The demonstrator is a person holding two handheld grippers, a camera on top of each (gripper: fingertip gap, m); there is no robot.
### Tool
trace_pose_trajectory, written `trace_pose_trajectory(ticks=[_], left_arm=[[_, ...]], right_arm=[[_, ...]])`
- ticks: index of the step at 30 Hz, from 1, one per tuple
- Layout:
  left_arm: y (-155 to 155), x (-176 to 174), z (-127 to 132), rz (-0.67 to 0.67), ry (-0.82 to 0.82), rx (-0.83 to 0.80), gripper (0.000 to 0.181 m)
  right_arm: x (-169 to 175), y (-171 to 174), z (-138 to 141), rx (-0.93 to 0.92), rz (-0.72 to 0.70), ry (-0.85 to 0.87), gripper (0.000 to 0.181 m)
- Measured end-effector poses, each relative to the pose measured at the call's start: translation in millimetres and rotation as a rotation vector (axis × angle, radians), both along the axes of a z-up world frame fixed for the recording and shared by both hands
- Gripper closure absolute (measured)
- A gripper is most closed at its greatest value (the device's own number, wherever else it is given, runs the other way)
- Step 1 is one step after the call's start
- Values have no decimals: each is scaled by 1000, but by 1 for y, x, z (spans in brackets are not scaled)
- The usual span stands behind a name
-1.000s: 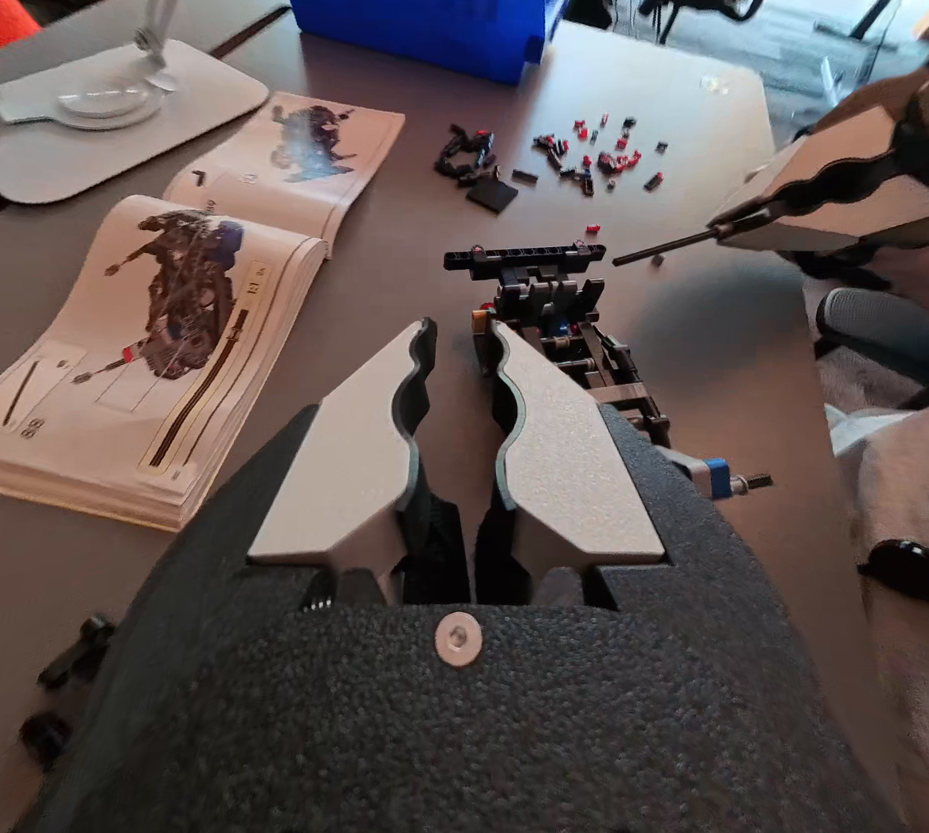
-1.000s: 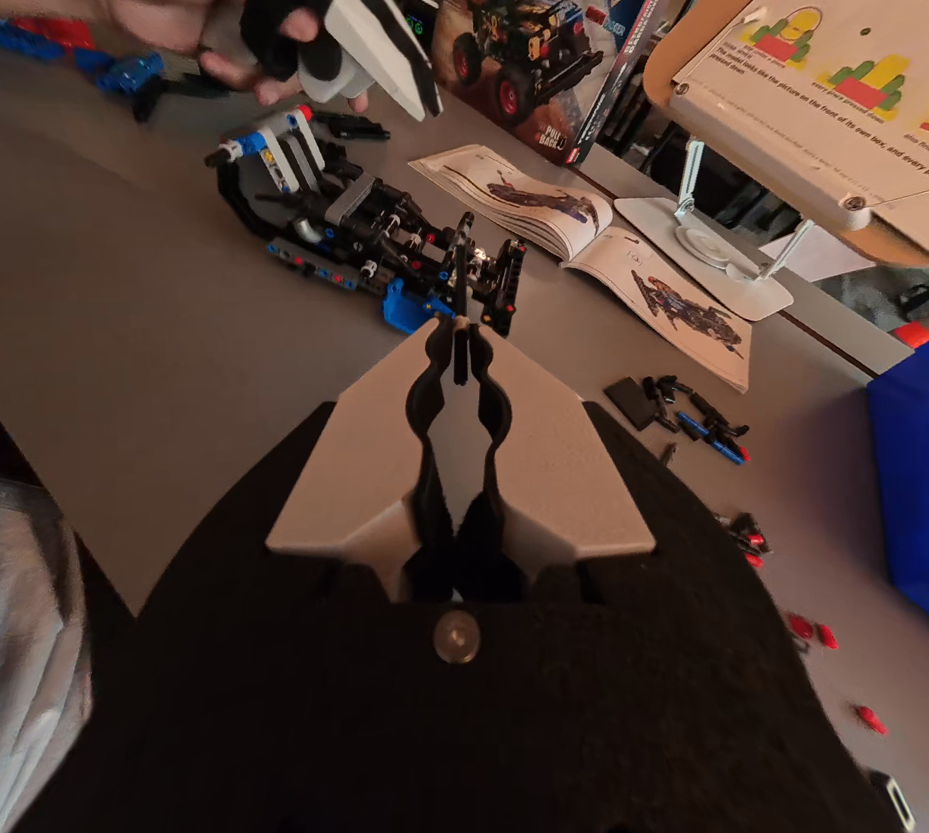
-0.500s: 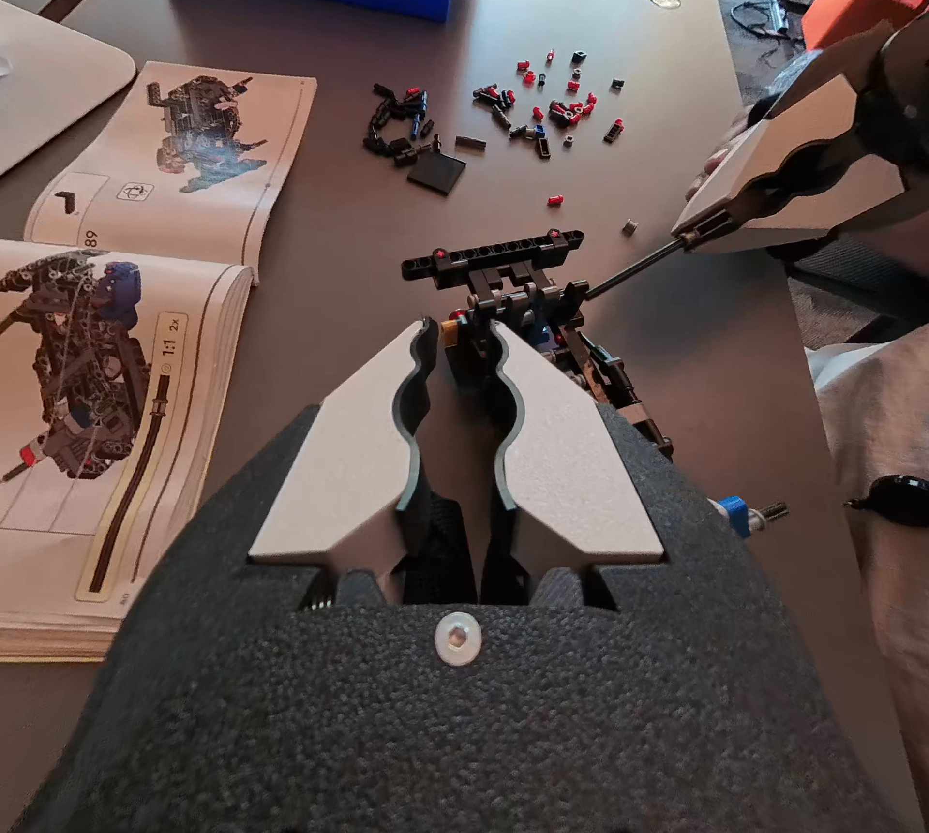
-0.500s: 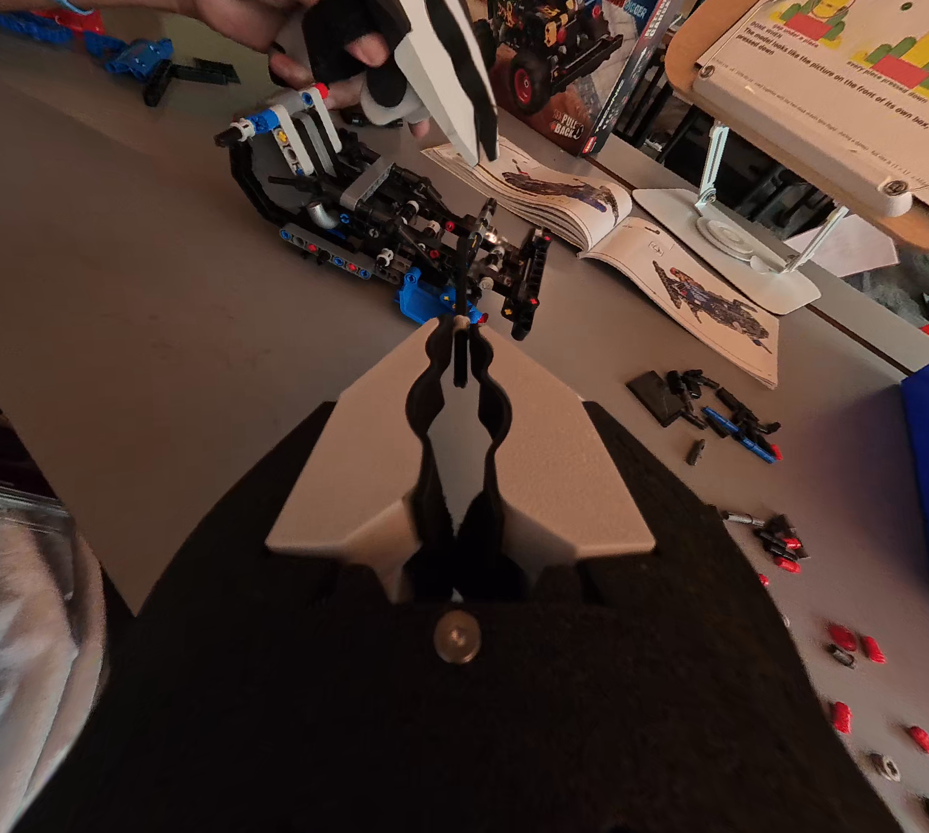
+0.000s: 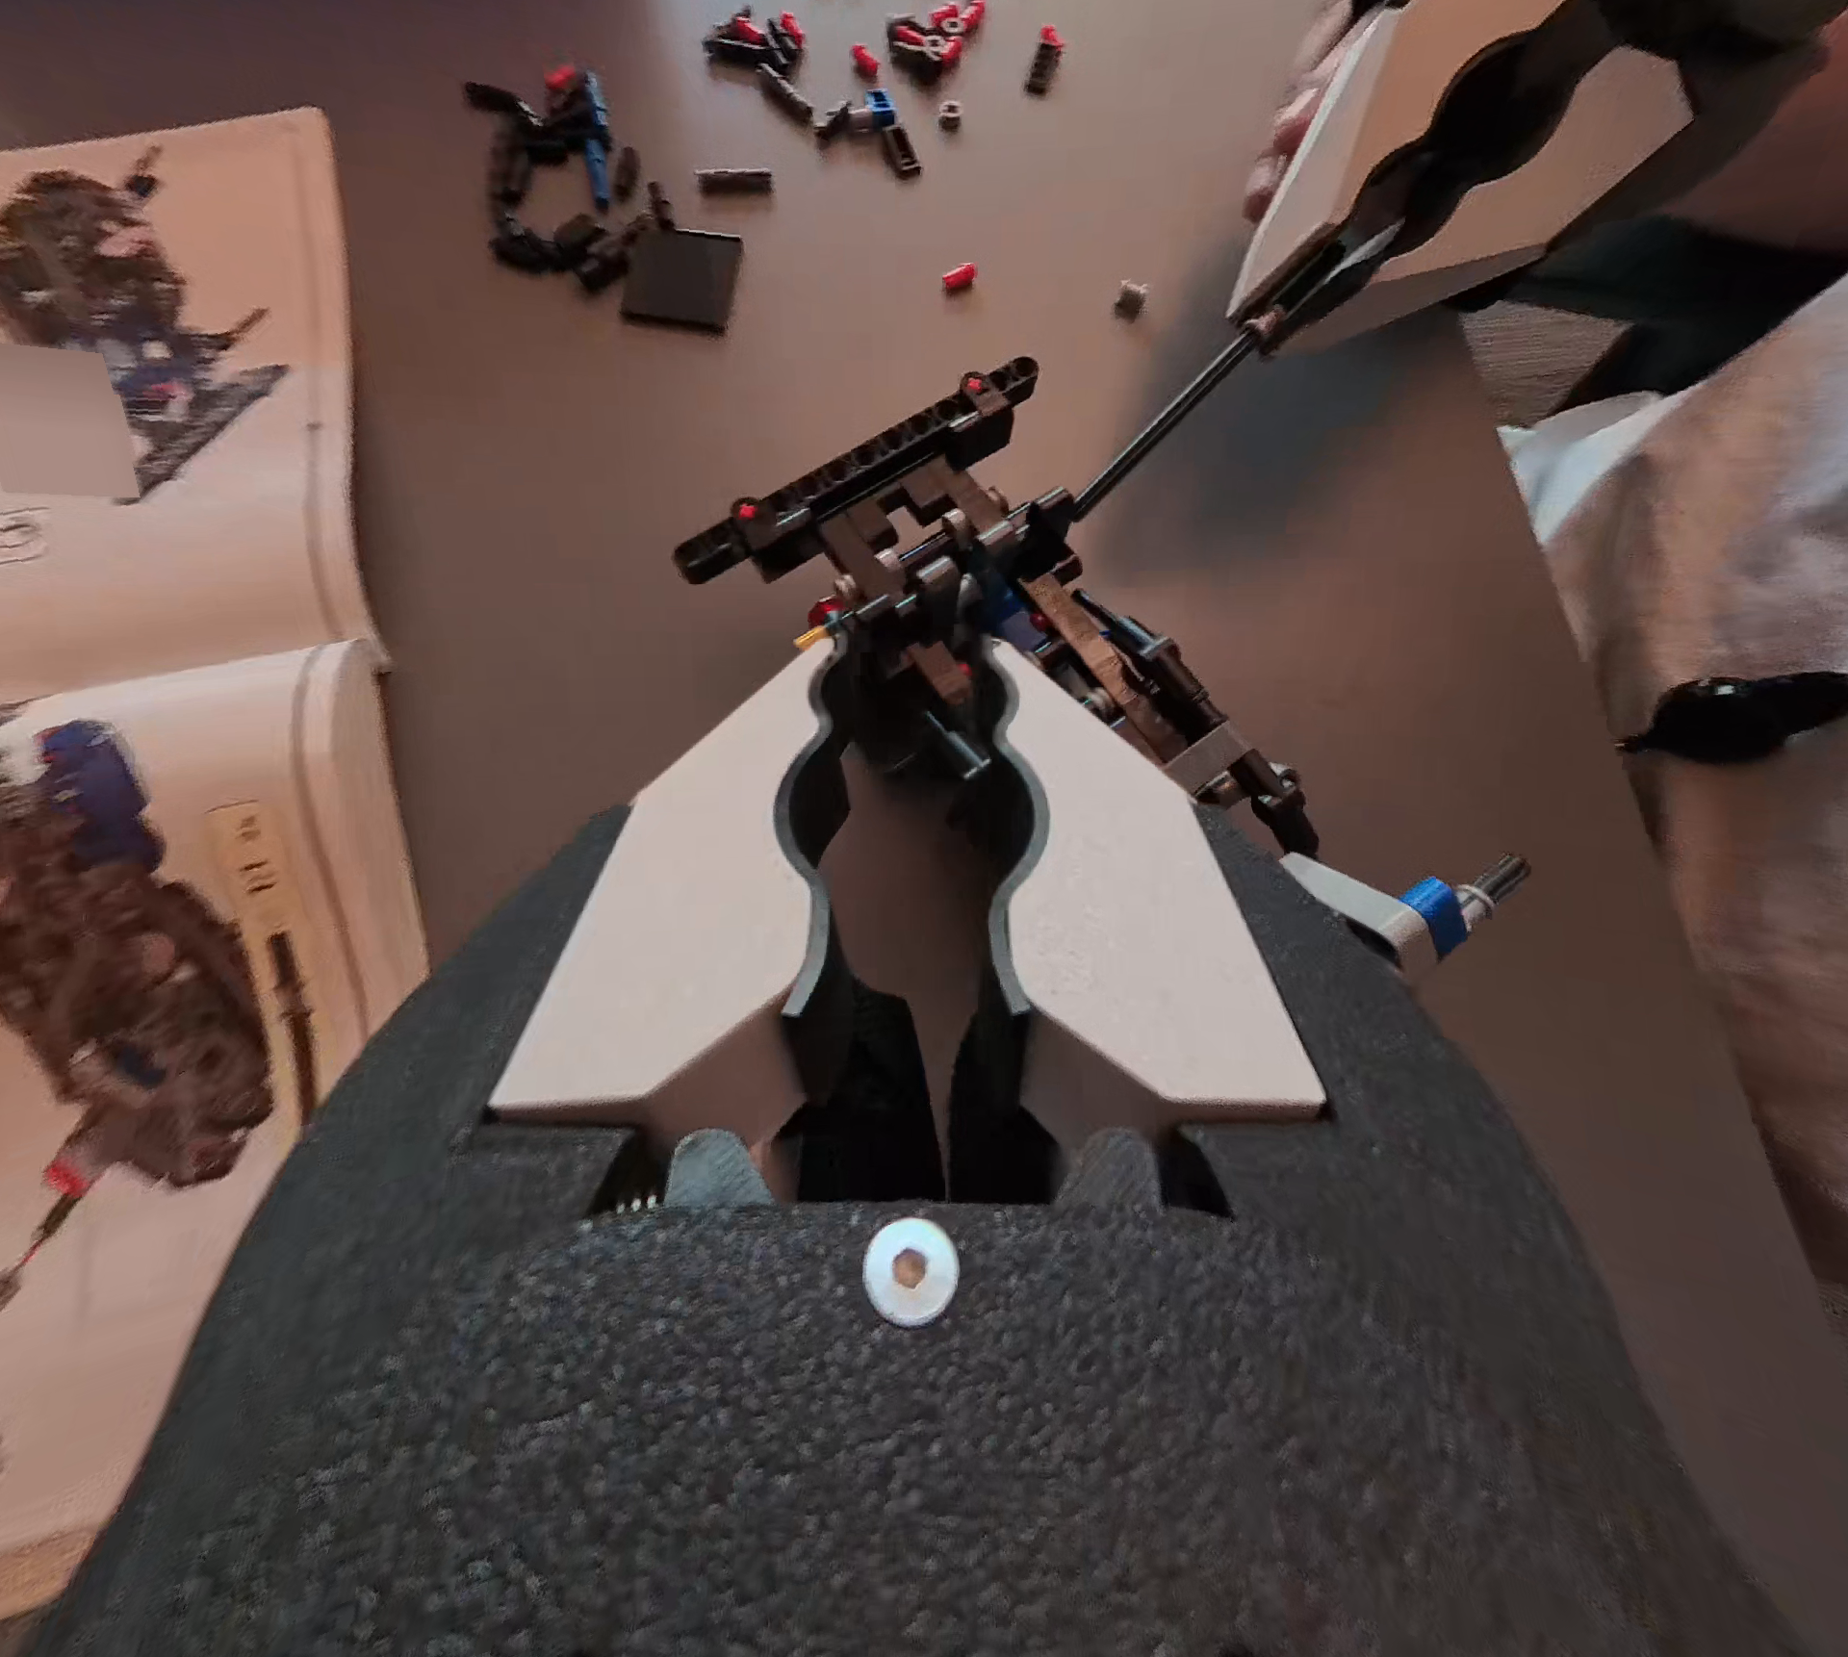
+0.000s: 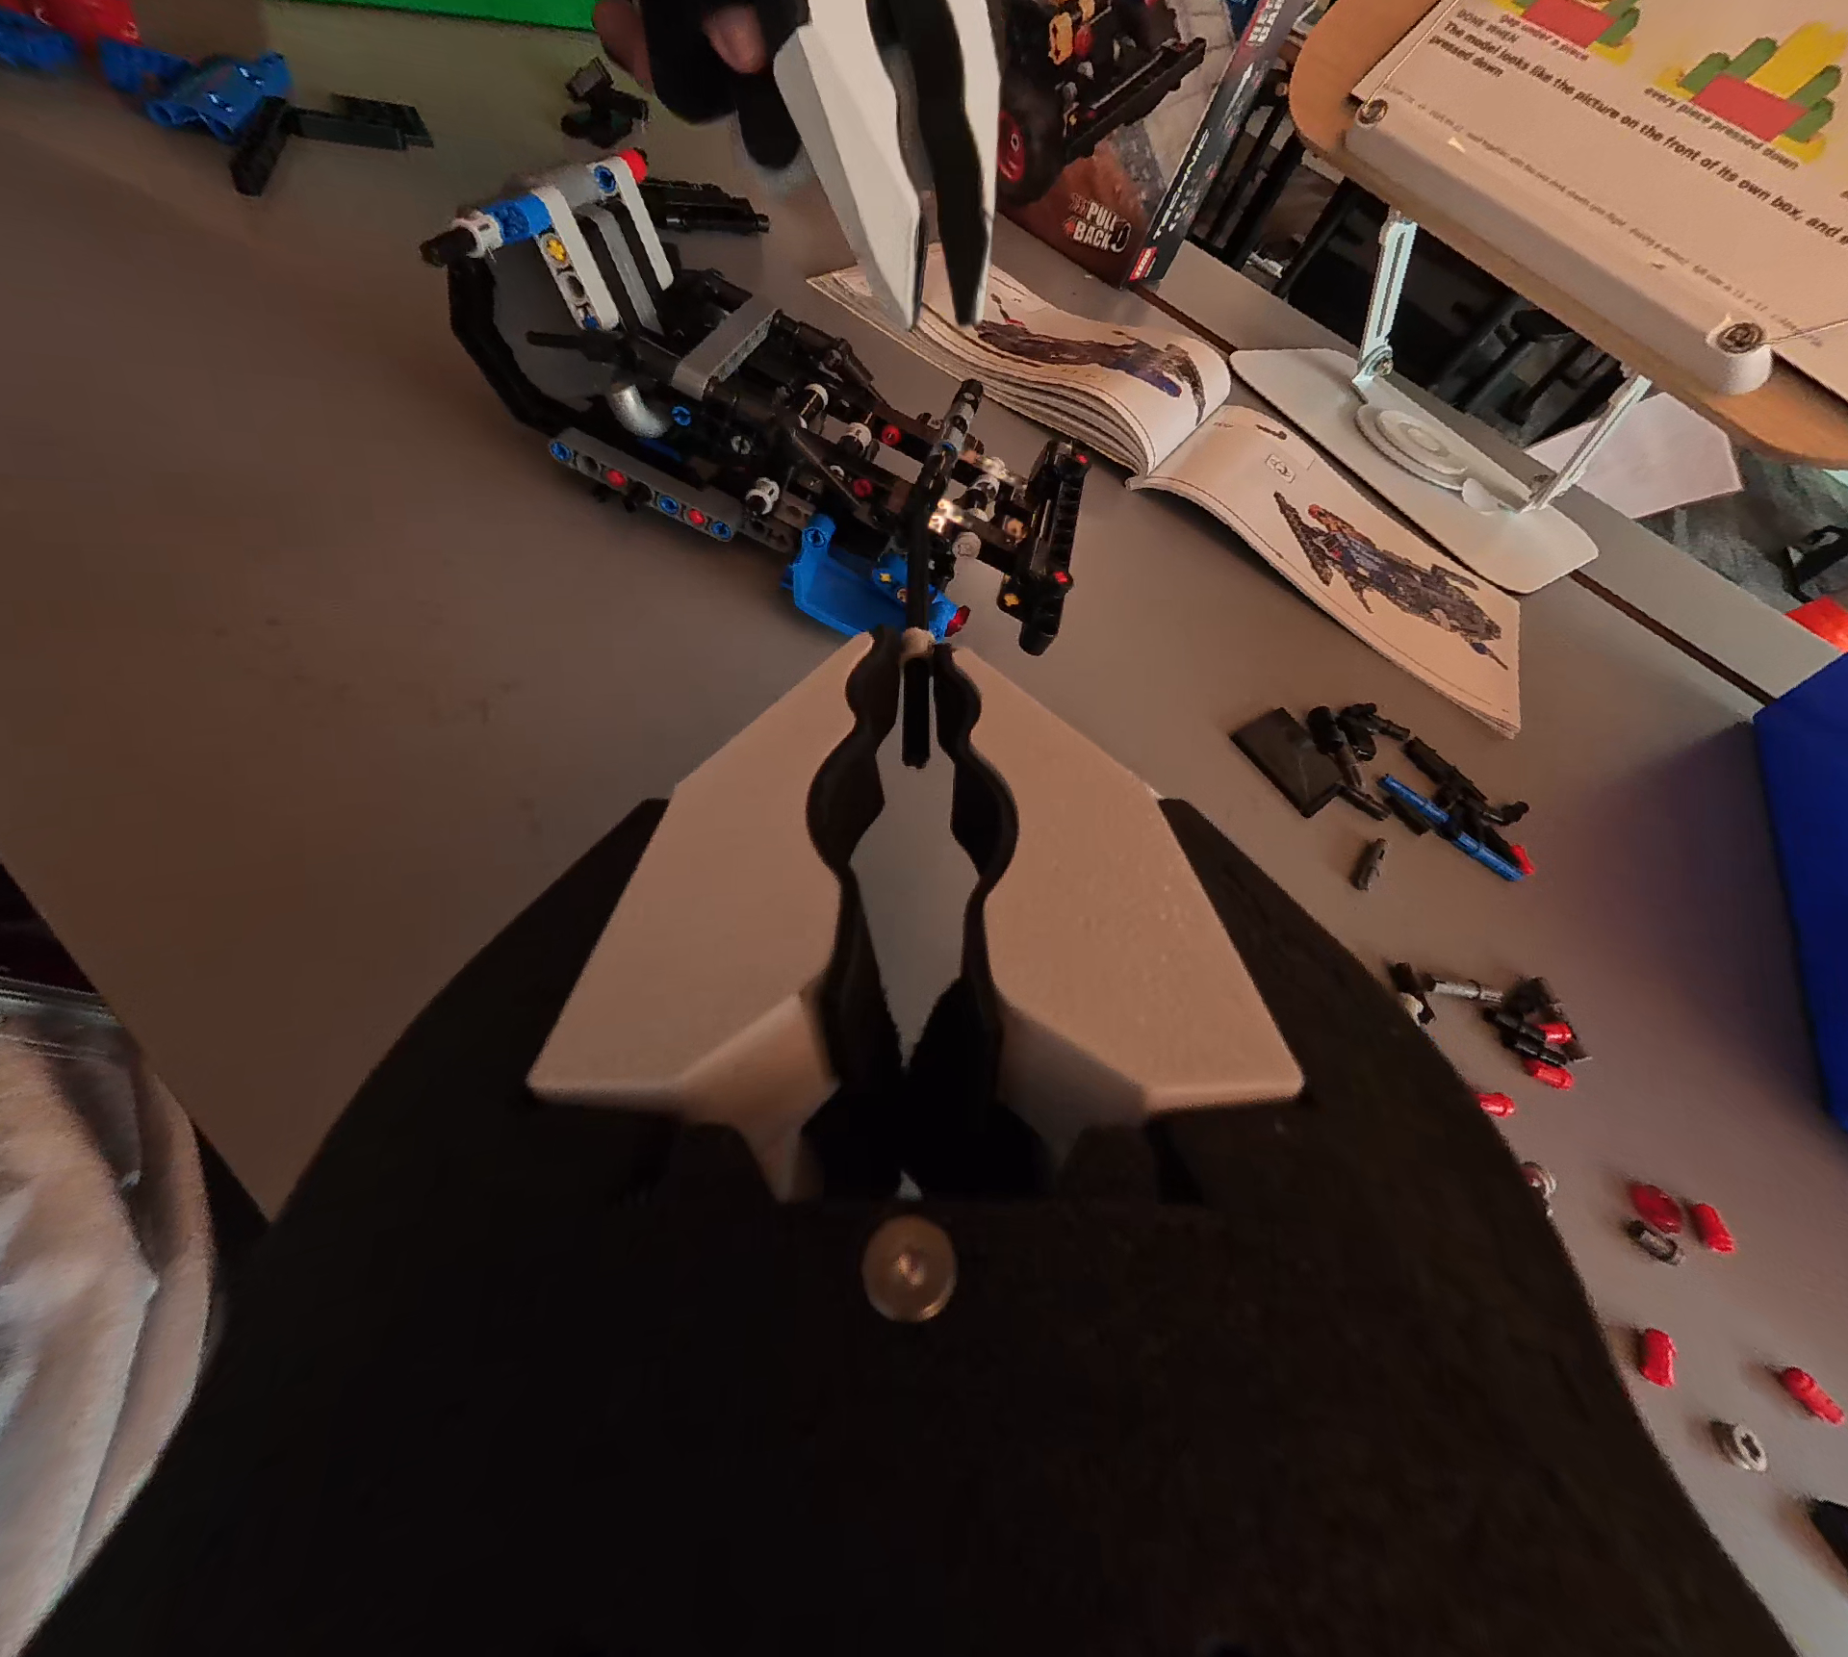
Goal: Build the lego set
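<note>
the right tongs (image 6: 912, 649) pinch a thin black axle (image 6: 925, 529) whose far end reaches the lego chassis (image 6: 700, 429) on the desk (image 6: 300, 609). the left tongs (image 6: 935, 279) hang above the chassis, beside an open booklet (image 6: 1250, 489).

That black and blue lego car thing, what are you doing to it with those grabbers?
A person is building it with a gripper in each hand. The right gripper is shut on a long black axle, whose far end has reached the front of the half-built car. The left gripper is open, above the car's front in the right wrist view. Loose pieces and the open instruction booklet lie on the table.
</note>
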State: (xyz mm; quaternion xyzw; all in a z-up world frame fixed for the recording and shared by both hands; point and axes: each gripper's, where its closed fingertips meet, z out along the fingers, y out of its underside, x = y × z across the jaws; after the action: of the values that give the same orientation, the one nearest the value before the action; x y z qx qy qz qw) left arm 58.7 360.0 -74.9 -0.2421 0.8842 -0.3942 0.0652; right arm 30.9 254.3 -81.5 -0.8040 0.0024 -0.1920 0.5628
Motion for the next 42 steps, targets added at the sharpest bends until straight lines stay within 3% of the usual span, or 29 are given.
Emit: trace_pose_trajectory(ticks=[1, 12, 24, 30, 42], left_arm=[[-3, 1, -3, -9, 25, -22, 160], [-7, 10, -19, 13, 46, -89, 168], [-5, 12, -22, 13, -10, -25, 169], [-8, 11, -22, 3, -30, 2, 169], [-7, 11, -22, 5, -46, 23, 170]], right_arm=[[0, 0, 0, 2, -1, 2, 176], [3, 2, 1, -2, -27, -14, 175], [1, 9, 2, -96, -133, -231, 175], [-2, 9, 2, -5, -83, -21, 176], [8, 16, -2, -25, -45, 54, 176]])
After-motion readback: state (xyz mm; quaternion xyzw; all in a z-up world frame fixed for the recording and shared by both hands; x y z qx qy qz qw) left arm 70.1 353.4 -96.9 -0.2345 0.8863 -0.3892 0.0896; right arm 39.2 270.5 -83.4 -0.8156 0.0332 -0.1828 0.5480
